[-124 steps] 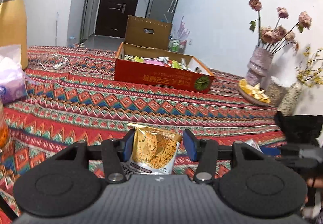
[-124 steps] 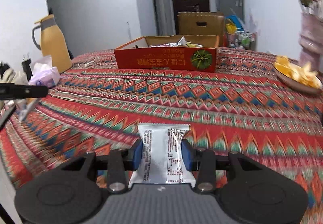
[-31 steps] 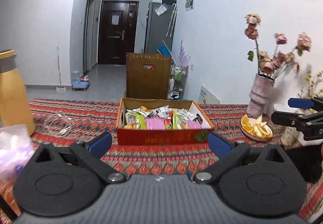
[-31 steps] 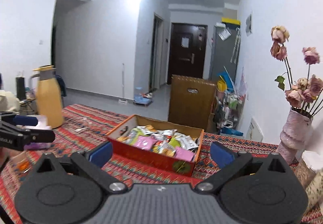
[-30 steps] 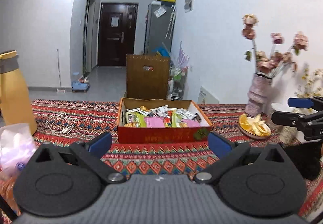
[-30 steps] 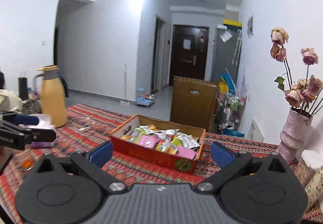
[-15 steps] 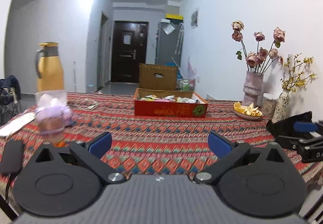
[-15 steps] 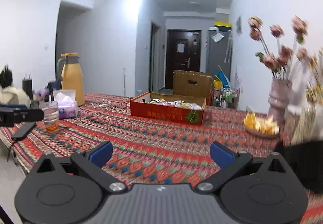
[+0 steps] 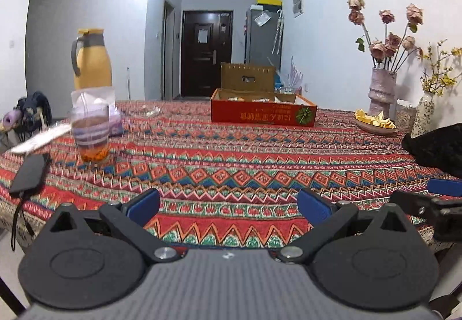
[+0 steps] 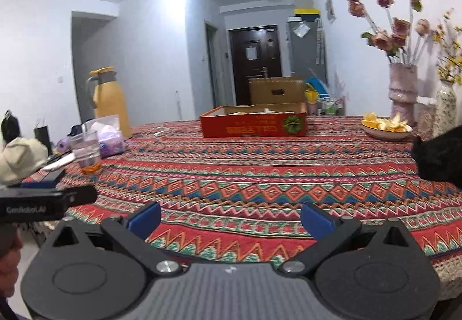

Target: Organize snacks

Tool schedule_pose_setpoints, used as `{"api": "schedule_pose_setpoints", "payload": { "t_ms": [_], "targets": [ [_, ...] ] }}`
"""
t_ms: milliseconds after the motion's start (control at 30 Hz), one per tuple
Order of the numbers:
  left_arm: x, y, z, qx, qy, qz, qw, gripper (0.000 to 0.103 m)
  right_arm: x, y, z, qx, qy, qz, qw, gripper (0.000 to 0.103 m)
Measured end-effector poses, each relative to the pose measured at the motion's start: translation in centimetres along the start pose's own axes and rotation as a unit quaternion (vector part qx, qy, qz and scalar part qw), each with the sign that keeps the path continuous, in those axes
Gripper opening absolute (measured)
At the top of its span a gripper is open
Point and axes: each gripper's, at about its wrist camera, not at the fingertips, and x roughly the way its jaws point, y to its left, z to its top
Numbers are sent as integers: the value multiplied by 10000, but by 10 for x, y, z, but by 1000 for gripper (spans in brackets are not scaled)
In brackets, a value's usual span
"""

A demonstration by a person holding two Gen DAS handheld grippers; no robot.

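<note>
A red cardboard snack box [image 9: 263, 112] [image 10: 254, 120] stands far across the patterned table, with only the tops of several packets showing above its rim. My left gripper [image 9: 228, 206] hangs open over the table's near edge with nothing between its blue pads. My right gripper [image 10: 230, 219] is also open and empty, just to the right of the left one. The left gripper's body [image 10: 43, 203] shows at the left edge of the right wrist view, and the right gripper's tip [image 9: 444, 187] at the right edge of the left wrist view.
A glass with orange bits [image 9: 90, 134], a purple tissue pack [image 10: 111, 138] and a yellow jug [image 9: 91, 60] stand at the left. A black phone [image 9: 29, 175] lies near the left edge. A plate of peel [image 10: 387, 125], vases [image 9: 380, 92] and a black object [image 9: 436, 147] sit right.
Both grippers held snack packets four seconds ago; now both are open and empty. Over the last second they have pulled back from above the box to the table's near edge.
</note>
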Motion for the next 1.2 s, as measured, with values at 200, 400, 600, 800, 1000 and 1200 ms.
{"api": "schedule_pose_setpoints", "payload": {
  "t_ms": [200,400,600,800,1000,1200],
  "targets": [
    [-1,-2,2,55,-56,-56,10000,103,-2,4,1,-68,-20,-54,10000,103],
    [-2,-2,3,68,-84,-52,9999,103,-2,2,3,-61,-37,-90,9999,103],
    [-2,-1,3,57,-79,-60,9999,103,-2,2,4,-54,-15,-98,9999,103],
    [-3,-1,3,63,-86,-60,9999,103,-2,3,2,-69,-7,-81,9999,103],
    [-2,-1,3,65,-87,-59,9999,103,-2,3,3,-57,-11,-89,9999,103],
    [-3,-1,3,68,-90,-59,9999,103,-1,1,3,-22,25,-109,9999,103]
  ]
}}
